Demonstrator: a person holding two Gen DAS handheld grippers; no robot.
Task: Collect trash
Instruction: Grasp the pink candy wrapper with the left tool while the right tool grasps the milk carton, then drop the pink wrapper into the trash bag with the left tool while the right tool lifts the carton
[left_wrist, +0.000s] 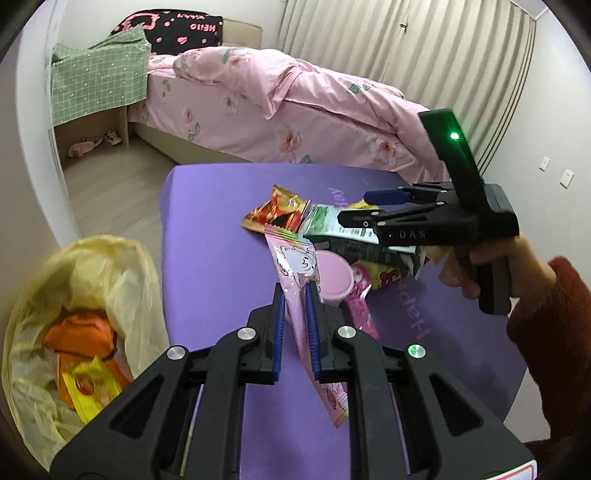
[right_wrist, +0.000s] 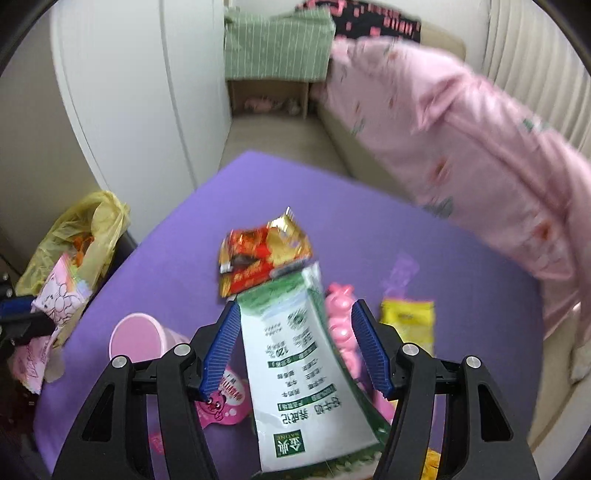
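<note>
My left gripper (left_wrist: 295, 325) is shut on a long pink snack wrapper (left_wrist: 295, 266) and holds it above the purple table (left_wrist: 207, 229). The same wrapper shows at the far left of the right wrist view (right_wrist: 59, 295). My right gripper (right_wrist: 295, 347) is open around a green-and-white milk carton (right_wrist: 295, 369), its pads apart from the carton sides. In the left wrist view the right gripper (left_wrist: 354, 206) hovers over the carton (left_wrist: 332, 225). A red-gold wrapper (right_wrist: 262, 251), a pink cup (right_wrist: 135, 338) and a yellow packet (right_wrist: 406, 321) lie on the table.
A yellow trash bag (left_wrist: 74, 295) holding orange and yellow wrappers stands at the table's left edge; it shows in the right wrist view (right_wrist: 81, 236) too. A pink toy (right_wrist: 341, 317) lies by the carton. A bed with pink bedding (left_wrist: 295, 103) runs behind the table.
</note>
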